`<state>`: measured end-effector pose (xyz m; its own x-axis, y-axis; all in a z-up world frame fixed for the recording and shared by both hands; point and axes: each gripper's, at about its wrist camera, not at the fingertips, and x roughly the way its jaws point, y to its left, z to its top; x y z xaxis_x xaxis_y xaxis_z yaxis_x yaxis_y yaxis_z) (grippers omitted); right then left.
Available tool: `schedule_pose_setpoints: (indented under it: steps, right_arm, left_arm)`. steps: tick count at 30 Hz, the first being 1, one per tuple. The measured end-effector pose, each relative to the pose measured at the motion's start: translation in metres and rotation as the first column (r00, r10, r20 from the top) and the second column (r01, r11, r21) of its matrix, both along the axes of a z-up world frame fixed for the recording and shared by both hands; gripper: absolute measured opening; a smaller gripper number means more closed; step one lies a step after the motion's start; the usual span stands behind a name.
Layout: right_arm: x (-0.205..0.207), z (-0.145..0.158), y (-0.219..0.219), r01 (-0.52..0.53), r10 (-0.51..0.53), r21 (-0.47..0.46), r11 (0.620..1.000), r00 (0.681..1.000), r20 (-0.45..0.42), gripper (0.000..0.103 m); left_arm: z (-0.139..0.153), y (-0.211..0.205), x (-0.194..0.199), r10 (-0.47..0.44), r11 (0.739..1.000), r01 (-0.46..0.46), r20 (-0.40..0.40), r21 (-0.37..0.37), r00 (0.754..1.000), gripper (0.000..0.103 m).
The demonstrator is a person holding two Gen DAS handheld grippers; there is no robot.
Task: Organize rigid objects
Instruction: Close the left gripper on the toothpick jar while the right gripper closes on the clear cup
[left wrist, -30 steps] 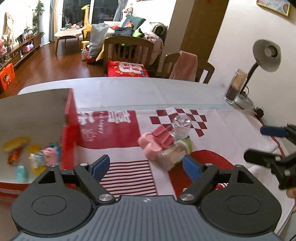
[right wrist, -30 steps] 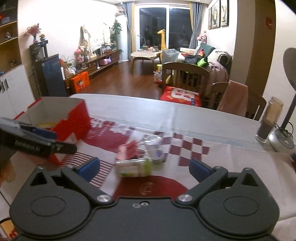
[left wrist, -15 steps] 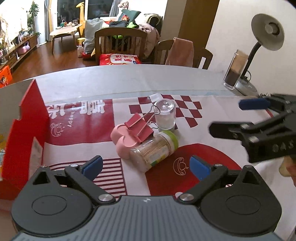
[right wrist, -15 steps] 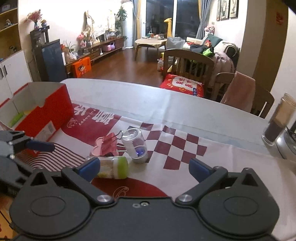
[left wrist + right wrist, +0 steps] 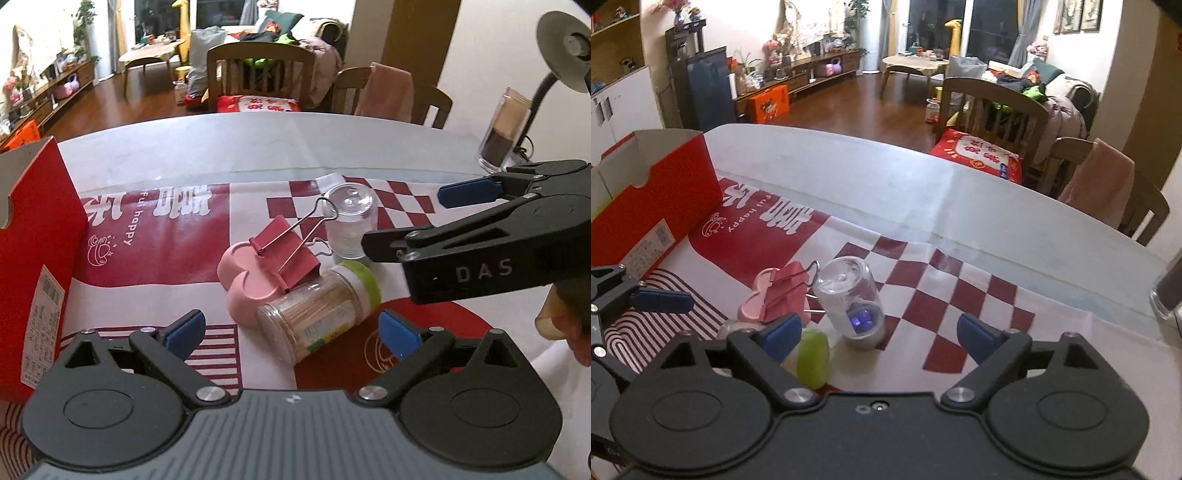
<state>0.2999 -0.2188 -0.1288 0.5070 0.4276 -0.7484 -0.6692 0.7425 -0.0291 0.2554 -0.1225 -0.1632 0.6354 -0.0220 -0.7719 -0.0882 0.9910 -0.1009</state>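
A small heap lies on the red-and-white cloth: a toothpick jar (image 5: 317, 310) on its side with a green lid (image 5: 812, 358), a pink binder clip (image 5: 286, 253) leaning on it, a pink heart-shaped case (image 5: 245, 278) underneath, and a clear plastic bottle (image 5: 349, 223) standing behind, also in the right wrist view (image 5: 851, 301). My left gripper (image 5: 291, 330) is open, just in front of the jar. My right gripper (image 5: 877, 332) is open, with the clear bottle between its fingers' lines; it shows in the left wrist view (image 5: 406, 218) beside the bottle.
A red cardboard box (image 5: 35, 236) stands open at the left, also seen in the right wrist view (image 5: 653, 192). A glass jar (image 5: 504, 133) and a desk lamp (image 5: 561, 40) stand at the far right. Chairs stand behind the table's far edge.
Both grippers have moved in toward the heap. The left one has swung right, away from the box. The right gripper has come closer to the clear bottle.
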Motion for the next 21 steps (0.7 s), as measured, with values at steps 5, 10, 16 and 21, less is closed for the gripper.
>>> schedule_pose_setpoints:
  steps: [5, 10, 16, 21]
  right_arm:
    - [0.01, -0.005, 0.008, -0.047, 0.047, 0.007, 0.999, 0.999, -0.003, 0.085]
    - [0.015, -0.01, 0.014, -0.073, 0.073, -0.01, 0.997, 0.997, -0.005, 0.083]
    - [0.018, -0.016, 0.021, -0.078, 0.078, -0.011, 0.997, 0.997, -0.008, 0.079]
    - [0.018, -0.021, 0.025, -0.075, 0.075, -0.019, 0.997, 0.997, -0.009, 0.068]
  left_arm:
    - [-0.007, -0.005, 0.012, 0.016, 0.999, -0.017, -0.027, -0.045, 0.999, 0.101]
    - [-0.01, -0.009, 0.021, 0.076, 0.992, -0.082, -0.067, -0.092, 0.995, 0.101]
    - [-0.018, -0.003, 0.035, 0.196, 0.968, -0.214, -0.138, -0.132, 0.971, 0.101]
    - [-0.024, -0.008, 0.041, 0.206, 0.968, -0.226, -0.167, -0.113, 0.964, 0.101]
